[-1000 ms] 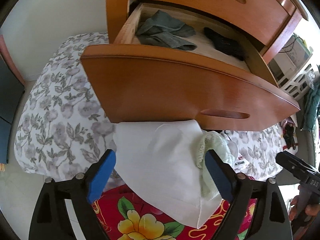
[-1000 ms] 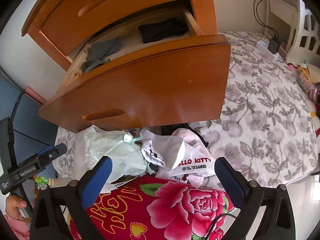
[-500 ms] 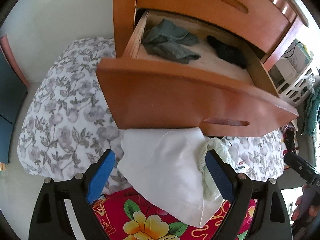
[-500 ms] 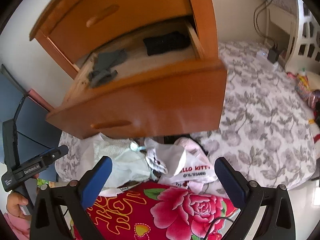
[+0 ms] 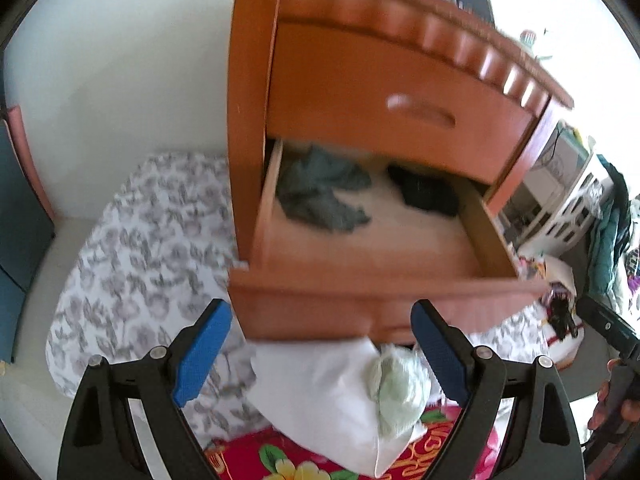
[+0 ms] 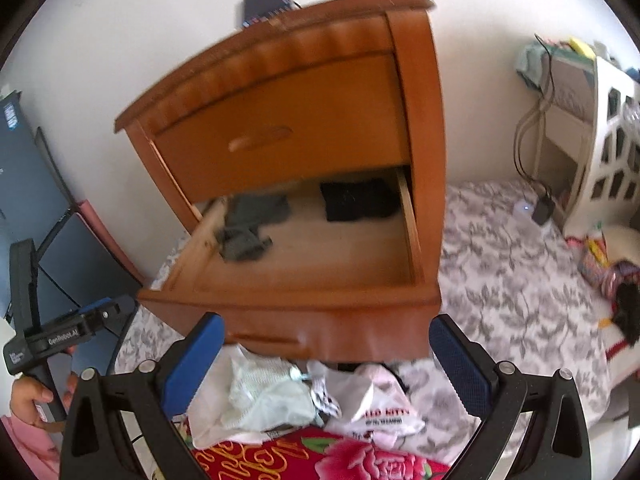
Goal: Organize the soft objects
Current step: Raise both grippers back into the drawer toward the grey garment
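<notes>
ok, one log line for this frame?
left tool open | right tool open | wooden lower drawer open | white folded cloth on bed

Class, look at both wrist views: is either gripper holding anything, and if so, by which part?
Nothing is held. The left gripper and right gripper both stand open above the pile of white clothes, touching none.

Bright daylight washes out the right side; both fisheye views are motion-blurred, with dark, curved edges.

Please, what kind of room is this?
Probably a bedroom: a wooden nightstand with its lower drawer open stands beside floral bedding, with a pile of clothes below the drawer.
</notes>
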`<state>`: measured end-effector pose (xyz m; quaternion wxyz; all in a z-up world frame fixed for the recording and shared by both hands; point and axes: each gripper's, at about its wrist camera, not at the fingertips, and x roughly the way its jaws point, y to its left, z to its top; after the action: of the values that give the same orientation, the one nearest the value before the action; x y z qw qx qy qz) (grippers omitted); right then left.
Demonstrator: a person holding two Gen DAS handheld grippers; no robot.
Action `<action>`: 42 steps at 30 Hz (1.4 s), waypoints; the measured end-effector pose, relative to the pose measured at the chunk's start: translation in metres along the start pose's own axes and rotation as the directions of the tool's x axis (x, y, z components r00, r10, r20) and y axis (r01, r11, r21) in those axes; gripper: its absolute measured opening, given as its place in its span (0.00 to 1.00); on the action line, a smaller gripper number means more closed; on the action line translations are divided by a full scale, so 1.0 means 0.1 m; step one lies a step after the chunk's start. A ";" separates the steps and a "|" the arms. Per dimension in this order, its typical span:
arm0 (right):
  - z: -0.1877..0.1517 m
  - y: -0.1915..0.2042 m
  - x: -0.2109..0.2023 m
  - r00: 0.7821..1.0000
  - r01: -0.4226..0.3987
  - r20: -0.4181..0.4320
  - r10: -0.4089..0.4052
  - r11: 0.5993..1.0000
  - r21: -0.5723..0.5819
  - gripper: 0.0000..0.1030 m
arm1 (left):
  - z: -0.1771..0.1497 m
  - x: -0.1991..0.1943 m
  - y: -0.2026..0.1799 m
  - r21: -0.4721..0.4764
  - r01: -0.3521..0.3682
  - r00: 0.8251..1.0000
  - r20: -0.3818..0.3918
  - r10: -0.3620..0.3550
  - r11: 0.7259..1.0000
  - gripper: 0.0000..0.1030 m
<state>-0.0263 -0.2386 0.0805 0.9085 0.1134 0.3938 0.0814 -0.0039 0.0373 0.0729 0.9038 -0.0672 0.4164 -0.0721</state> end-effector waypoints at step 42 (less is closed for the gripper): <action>0.85 -0.02 1.69 0.936 0.068 -0.331 -0.119 0.985 -0.161 1.00 | 0.93 1.55 -0.05 0.029 -0.044 0.951 -0.305 0.050 0.999 0.89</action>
<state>0.1504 -0.2124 0.0188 0.8358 0.0117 0.5423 0.0852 0.1667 0.0093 0.0185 0.8307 -0.0354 0.5519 -0.0647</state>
